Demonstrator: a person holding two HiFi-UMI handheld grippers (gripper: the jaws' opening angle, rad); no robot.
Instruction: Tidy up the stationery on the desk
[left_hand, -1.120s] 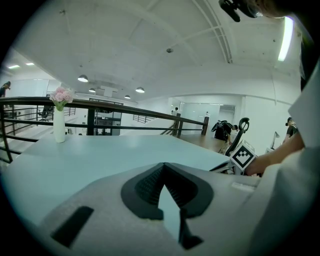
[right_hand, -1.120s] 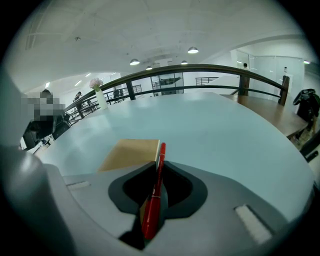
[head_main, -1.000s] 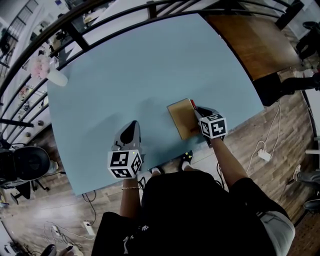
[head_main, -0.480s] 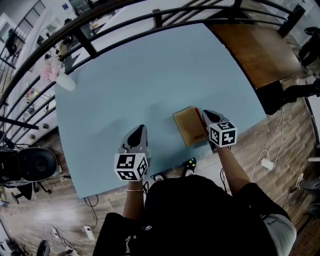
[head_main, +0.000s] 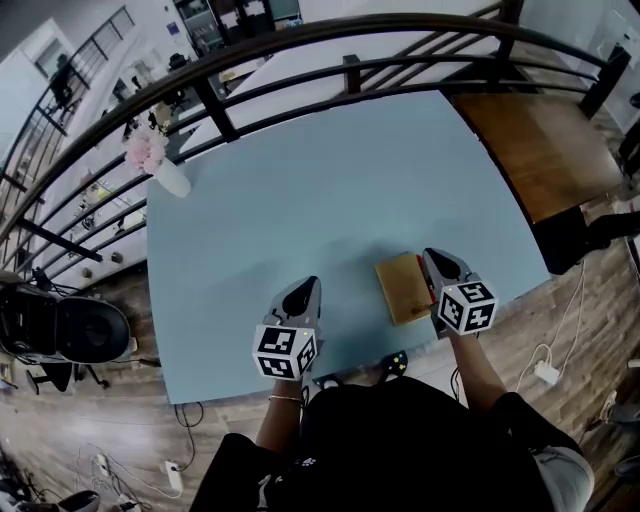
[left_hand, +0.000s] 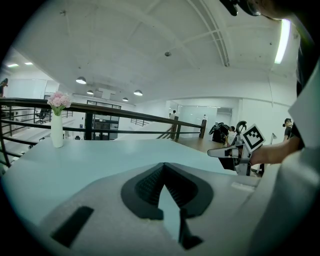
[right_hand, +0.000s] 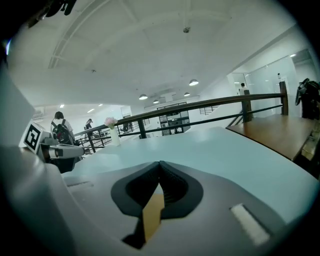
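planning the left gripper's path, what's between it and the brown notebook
Nothing lies there: in the head view, only bare blue desk stretches between the left gripper and the brown notebook.

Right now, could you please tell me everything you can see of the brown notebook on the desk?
The brown notebook is a flat, closed rectangle with a plain tan cover that looks like card. It lies flat on the light blue desk near the front edge, turned slightly askew. The right gripper sits along its right edge; whether they touch is unclear.
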